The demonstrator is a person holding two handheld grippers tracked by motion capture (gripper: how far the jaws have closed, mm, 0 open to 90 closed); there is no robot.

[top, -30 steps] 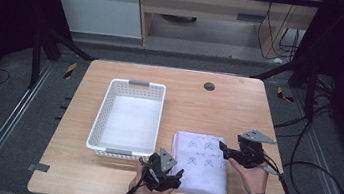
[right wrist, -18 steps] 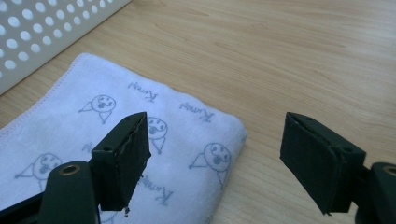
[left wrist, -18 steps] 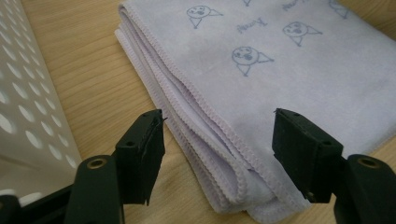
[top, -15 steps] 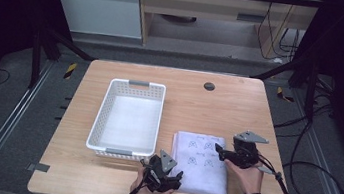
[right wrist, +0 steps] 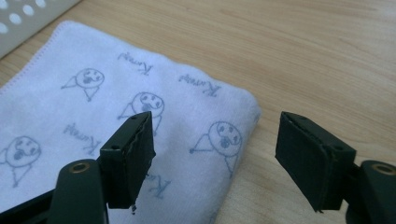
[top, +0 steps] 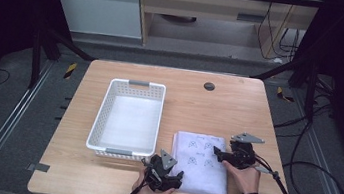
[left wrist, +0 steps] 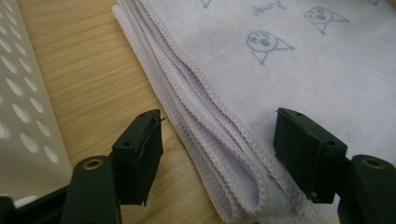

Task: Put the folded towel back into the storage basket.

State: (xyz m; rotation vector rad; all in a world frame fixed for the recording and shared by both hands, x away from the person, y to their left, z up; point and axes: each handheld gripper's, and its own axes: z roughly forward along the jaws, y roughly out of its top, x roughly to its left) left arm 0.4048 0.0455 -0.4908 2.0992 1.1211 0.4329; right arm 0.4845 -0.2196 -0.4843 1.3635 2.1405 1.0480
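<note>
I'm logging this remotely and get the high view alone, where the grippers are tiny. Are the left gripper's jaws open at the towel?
Observer: Yes. In the left gripper view the left gripper stands open, its jaws straddling the folded towel at its stacked edge.
Operator: And the right one?
Observer: The right gripper is open too, one jaw over the towel, the other over bare table.
Operator: Is the towel plain?
Observer: No, it carries small blue cartoon faces and script lettering.
</note>
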